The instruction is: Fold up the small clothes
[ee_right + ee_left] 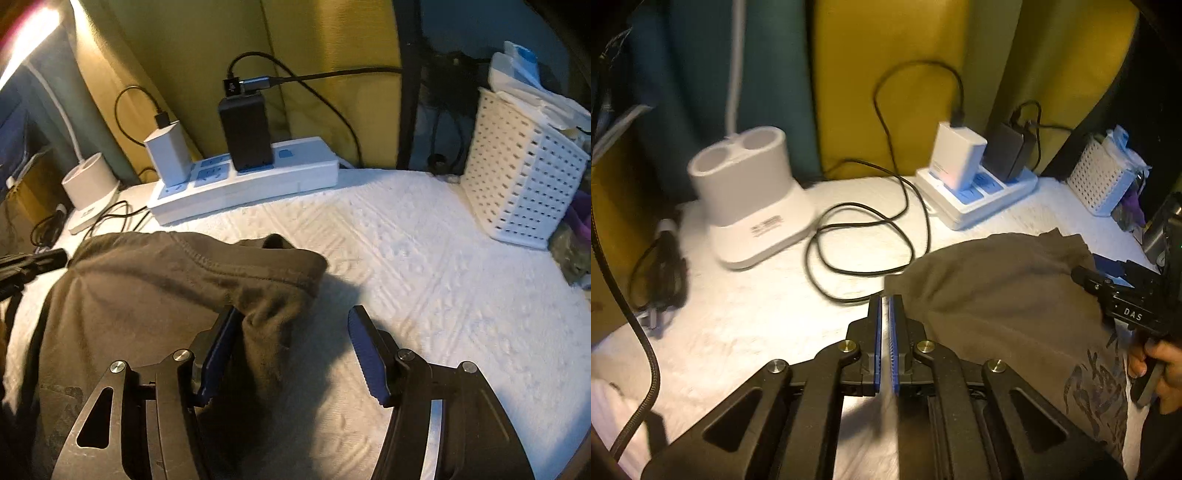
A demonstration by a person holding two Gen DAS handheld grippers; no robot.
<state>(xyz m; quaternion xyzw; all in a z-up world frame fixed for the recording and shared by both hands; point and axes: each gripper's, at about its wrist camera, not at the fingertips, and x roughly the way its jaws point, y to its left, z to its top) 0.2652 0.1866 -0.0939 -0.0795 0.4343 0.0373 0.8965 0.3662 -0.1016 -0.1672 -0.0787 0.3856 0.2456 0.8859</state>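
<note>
Left gripper point(885, 306) clenched, pinching nothing; right gripper point(291, 325) spread wide over the brown shirt point(155, 280) (rumpled)

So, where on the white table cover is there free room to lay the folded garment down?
Free: the cover between the garment, power strip and white basket. Crowded: the far left, with looped black cable and lamp base.

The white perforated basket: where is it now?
The white perforated basket stands at the table's far right edge, right of the power strip in both views.
</note>
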